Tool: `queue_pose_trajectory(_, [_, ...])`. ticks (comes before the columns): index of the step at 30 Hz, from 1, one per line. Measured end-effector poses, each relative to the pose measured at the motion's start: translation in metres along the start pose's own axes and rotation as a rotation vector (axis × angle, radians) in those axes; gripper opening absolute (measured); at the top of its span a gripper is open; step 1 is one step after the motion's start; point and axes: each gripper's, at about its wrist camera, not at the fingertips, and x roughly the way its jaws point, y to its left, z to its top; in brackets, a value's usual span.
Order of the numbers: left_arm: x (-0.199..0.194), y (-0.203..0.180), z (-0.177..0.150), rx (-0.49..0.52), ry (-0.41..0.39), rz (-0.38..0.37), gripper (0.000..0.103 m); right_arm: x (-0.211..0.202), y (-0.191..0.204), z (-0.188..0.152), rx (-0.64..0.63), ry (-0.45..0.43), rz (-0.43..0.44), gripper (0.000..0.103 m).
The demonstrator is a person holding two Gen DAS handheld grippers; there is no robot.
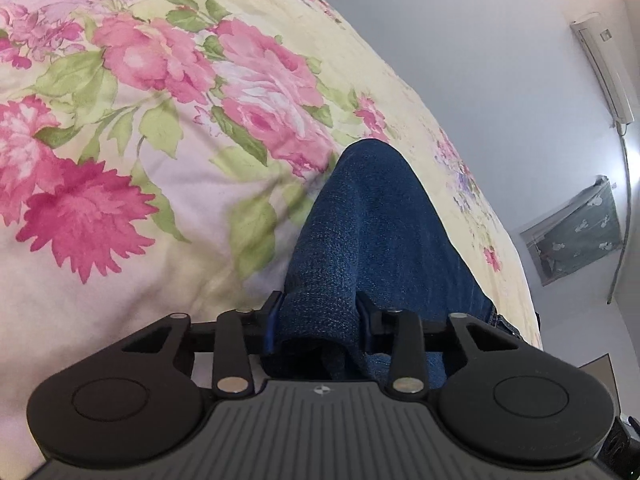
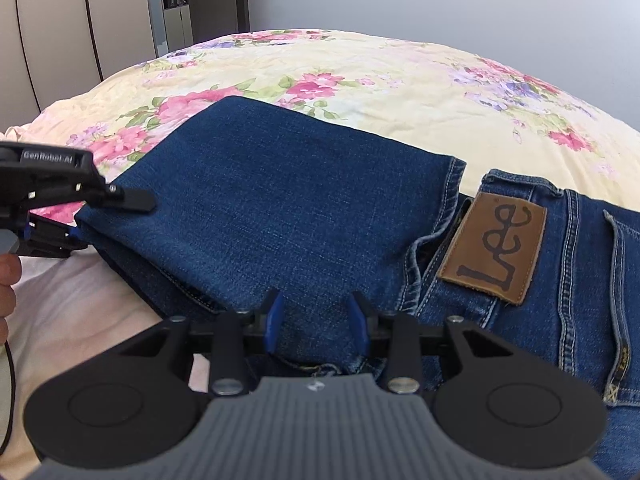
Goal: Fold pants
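Dark blue jeans (image 2: 280,184) lie on the flowered bedspread (image 2: 360,64), legs folded over towards the waistband, where a brown leather patch (image 2: 496,248) shows. My right gripper (image 2: 316,320) is shut on the near edge of the folded legs, denim filling the gap between its blue pads. In the right wrist view my left gripper (image 2: 112,220) clamps the folded end at the left, one finger on top and one underneath. In the left wrist view the left gripper (image 1: 320,314) holds a raised ridge of the jeans (image 1: 368,208) between its fingers.
Bedspread (image 1: 120,120) spreads wide on all sides of the jeans. Wardrobe doors (image 2: 60,20) stand beyond the bed's far left. An air conditioner (image 1: 604,68) hangs on the wall. A person's hand (image 2: 8,280) holds the left gripper's handle.
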Motion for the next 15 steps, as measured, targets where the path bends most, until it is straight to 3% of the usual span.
queue_pose_trajectory(9, [-0.024, -0.041, 0.003, 0.08, -0.086, -0.069, 0.03, -0.013, -0.015, -0.007, 0.102, -0.052, 0.064, 0.034])
queue_pose_trajectory(15, [-0.03, -0.088, 0.001, 0.175, -0.1, -0.133, 0.029, -0.009, -0.028, -0.009, 0.15, -0.005, 0.139, 0.035])
